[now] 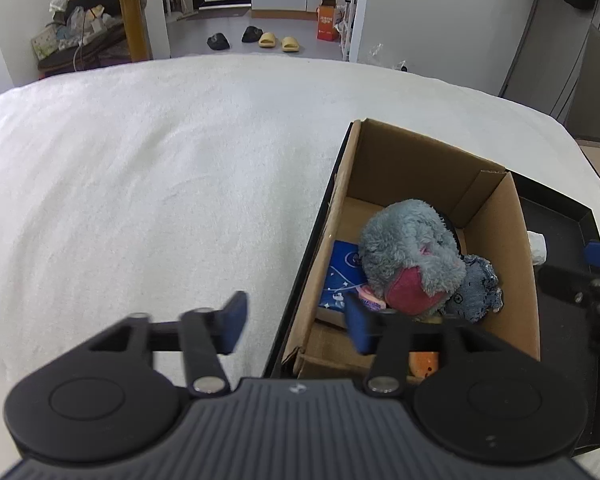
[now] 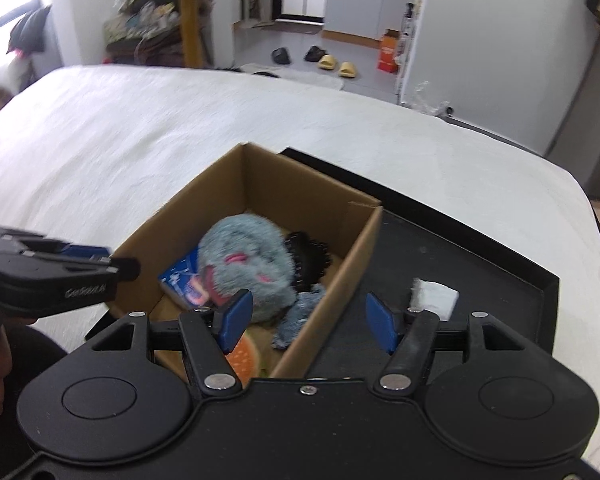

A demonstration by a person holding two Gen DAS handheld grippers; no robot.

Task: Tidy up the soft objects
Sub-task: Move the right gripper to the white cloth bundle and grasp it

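Note:
A cardboard box [image 1: 496, 240] [image 2: 364, 236] stands on a black tray [image 1: 560, 216] [image 2: 440, 248] on the white bed. In it lie a grey-blue plush toy [image 1: 410, 246] [image 2: 246, 264] with pink ears, a blue packet [image 1: 342, 276] [image 2: 180, 274], a small denim-blue soft toy [image 1: 476, 290] [image 2: 300, 314], a black item [image 2: 308, 258] and an orange piece [image 1: 422, 362] [image 2: 244, 354]. My left gripper [image 1: 298, 322] is open and empty over the box's left edge. My right gripper [image 2: 310, 320] is open and empty above the box's near right corner. A white crumpled tissue [image 2: 434, 298] [image 1: 538, 246] lies on the tray.
The white bed cover [image 1: 140, 184] [image 2: 120, 132] spreads left and beyond the box. The left gripper shows in the right wrist view [image 2: 60, 274]. Beyond the bed are slippers [image 1: 274, 42], an orange carton [image 1: 326, 20] and a cluttered yellow table [image 1: 132, 12].

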